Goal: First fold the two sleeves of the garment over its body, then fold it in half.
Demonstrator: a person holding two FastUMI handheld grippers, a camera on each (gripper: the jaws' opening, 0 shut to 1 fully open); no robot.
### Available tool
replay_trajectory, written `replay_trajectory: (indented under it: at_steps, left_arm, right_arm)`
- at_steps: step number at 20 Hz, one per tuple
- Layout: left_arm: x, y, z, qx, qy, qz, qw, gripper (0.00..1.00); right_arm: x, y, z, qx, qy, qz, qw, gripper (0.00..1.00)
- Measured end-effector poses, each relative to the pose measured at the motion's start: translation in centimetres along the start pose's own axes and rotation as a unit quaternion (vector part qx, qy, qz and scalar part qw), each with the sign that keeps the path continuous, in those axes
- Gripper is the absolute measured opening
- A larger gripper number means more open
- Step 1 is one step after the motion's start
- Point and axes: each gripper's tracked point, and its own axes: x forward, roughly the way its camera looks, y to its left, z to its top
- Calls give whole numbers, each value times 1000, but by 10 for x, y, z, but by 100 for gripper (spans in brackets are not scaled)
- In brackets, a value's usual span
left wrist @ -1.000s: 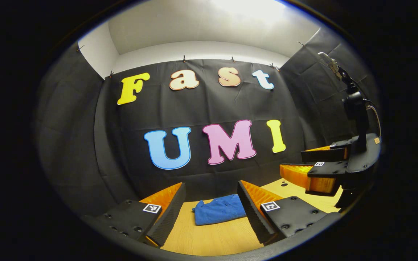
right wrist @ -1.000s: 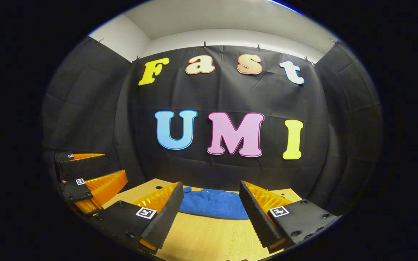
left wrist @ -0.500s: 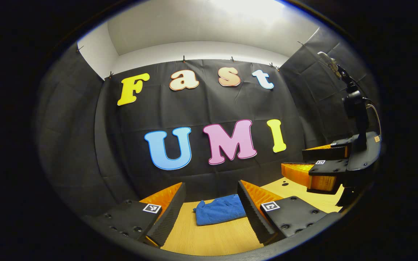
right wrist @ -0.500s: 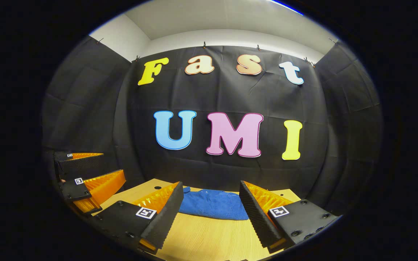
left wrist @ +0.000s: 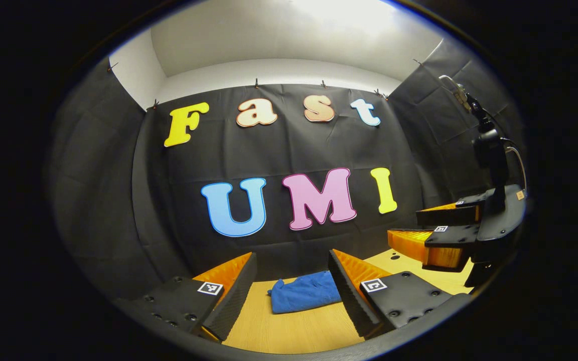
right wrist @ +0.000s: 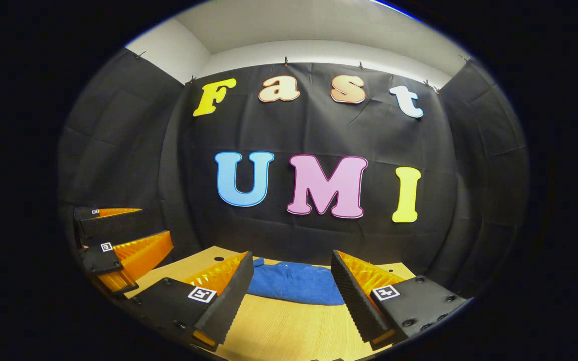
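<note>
A: Where's the garment (left wrist: pixel 303 292)?

B: On the table (left wrist: pixel 289 331), a compact blue bundle near the far edge, at twelve o'clock from each gripper. From the right gripper view it (right wrist: pixel 294 283) lies low and flat, with no sleeves sticking out.

A: And the grippers?

B: The left gripper (left wrist: pixel 291 296) has its jaws spread wide, nothing between them, raised clear of the cloth. The right gripper (right wrist: pixel 291 296) is the same: agape and empty. In the left gripper view it shows at three o'clock, also apart from the garment.

A: So which step?

B: I'd judge both folds done. What remains is probably only to draw back, or to straighten the bundle's rumpled left end.
</note>
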Motion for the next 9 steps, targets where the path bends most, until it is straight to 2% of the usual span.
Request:
replay_trajectory:
  at_steps: [1, 4, 5, 8, 9]
  left_arm:
    - [0, 1, 1, 3, 0, 2, 1000, 82]
    - [-5, 3, 4, 6, -3, 8, 1000, 82]
    - [-6, 4, 3, 7, -2, 10, 1000, 86]
    - [-10, 6, -2, 6, 4, 17, 1000, 82]
    - [-10, 6, -2, 7, 5, 19, 1000, 86]
  right_arm:
    - [0, 1, 0, -1, 2, 2, 1000, 97]
    - [3, 0, 0, -7, 4, 5, 1000, 97]
    - [4, 1, 1, -7, 2, 6, 1000, 97]
    - [7, 4, 4, -4, 0, 9, 1000, 97]
    - [7, 4, 5, -5, -1, 10, 1000, 97]
